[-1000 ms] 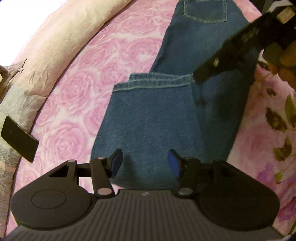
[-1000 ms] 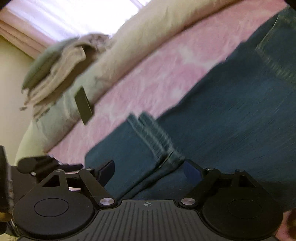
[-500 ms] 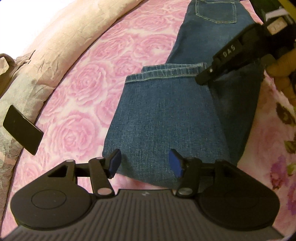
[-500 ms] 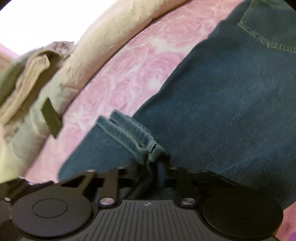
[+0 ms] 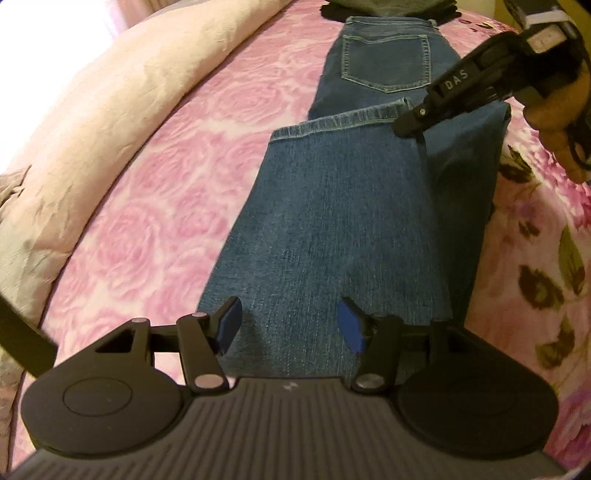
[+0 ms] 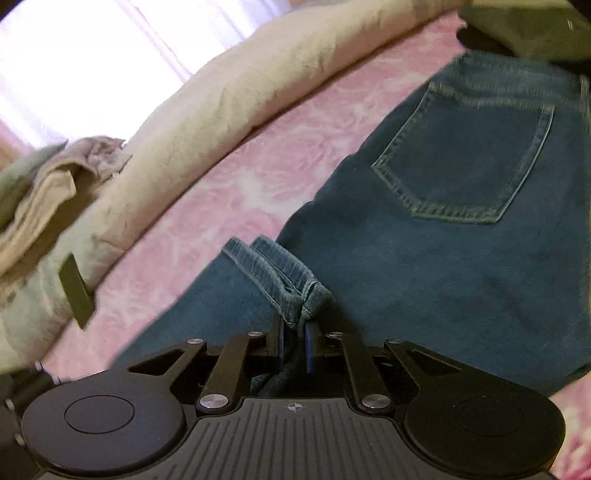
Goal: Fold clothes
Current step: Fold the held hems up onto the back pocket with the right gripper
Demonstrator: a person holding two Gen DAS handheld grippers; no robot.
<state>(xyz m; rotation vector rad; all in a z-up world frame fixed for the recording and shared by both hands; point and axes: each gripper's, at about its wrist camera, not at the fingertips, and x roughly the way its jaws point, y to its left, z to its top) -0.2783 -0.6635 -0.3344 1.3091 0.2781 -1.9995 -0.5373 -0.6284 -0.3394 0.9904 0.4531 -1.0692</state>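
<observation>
A pair of blue jeans [image 5: 332,221] lies lengthwise on a pink rose-patterned bedspread [image 5: 166,184], the legs folded back over themselves. My right gripper [image 6: 293,343] is shut on the two leg hems [image 6: 288,280] and holds them just short of the back pocket [image 6: 472,158]. The left wrist view shows the right gripper [image 5: 406,129] at the hem's right corner, held by a hand [image 5: 561,110]. My left gripper [image 5: 290,325] stands open above the folded end of the jeans nearest me, pads apart, nothing pinched.
A rolled beige duvet [image 5: 110,92] runs along the left side of the bed. A flat black object [image 6: 75,291] lies against it. Folded beige cloth [image 6: 55,184] sits at the far left. Dark clothing [image 5: 388,7] lies beyond the jeans' waist.
My right gripper has shut on the hems and carried them toward the back pocket. The left gripper has stayed open while the folded leg section beyond it has lengthened.
</observation>
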